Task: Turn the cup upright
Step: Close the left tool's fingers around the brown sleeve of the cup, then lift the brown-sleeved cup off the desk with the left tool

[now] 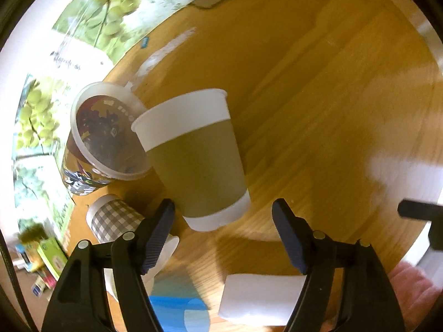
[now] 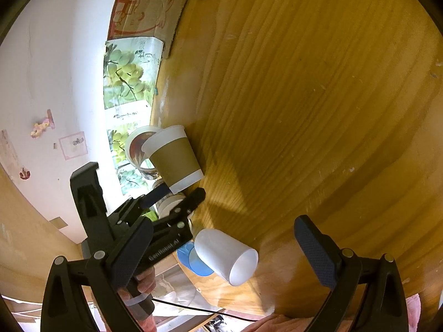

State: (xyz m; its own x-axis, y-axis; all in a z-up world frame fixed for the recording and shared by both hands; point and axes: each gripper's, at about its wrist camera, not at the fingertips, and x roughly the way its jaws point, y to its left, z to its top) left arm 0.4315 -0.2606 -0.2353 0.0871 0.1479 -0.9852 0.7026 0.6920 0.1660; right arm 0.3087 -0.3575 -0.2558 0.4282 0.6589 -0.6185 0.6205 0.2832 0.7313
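A white paper cup with a brown sleeve (image 1: 193, 157) stands upright on the wooden table (image 1: 318, 110), just beyond my left fingertips. My left gripper (image 1: 224, 213) is open and empty, its jaws wide apart near the cup's base. The cup also shows in the right wrist view (image 2: 174, 157), with the left gripper (image 2: 182, 193) right below it. My right gripper (image 2: 216, 246) is open; a frosted white plastic cup (image 2: 227, 254) lies on its side between its fingers, touching neither.
A clear printed cup (image 1: 105, 135) stands touching the paper cup's left. A checkered paper cup (image 1: 113, 218) sits near the left finger. A white block (image 1: 260, 298) and blue lids (image 1: 180, 312) lie below. Cardboard (image 2: 144, 8) and grape posters (image 2: 127, 77) line the wall.
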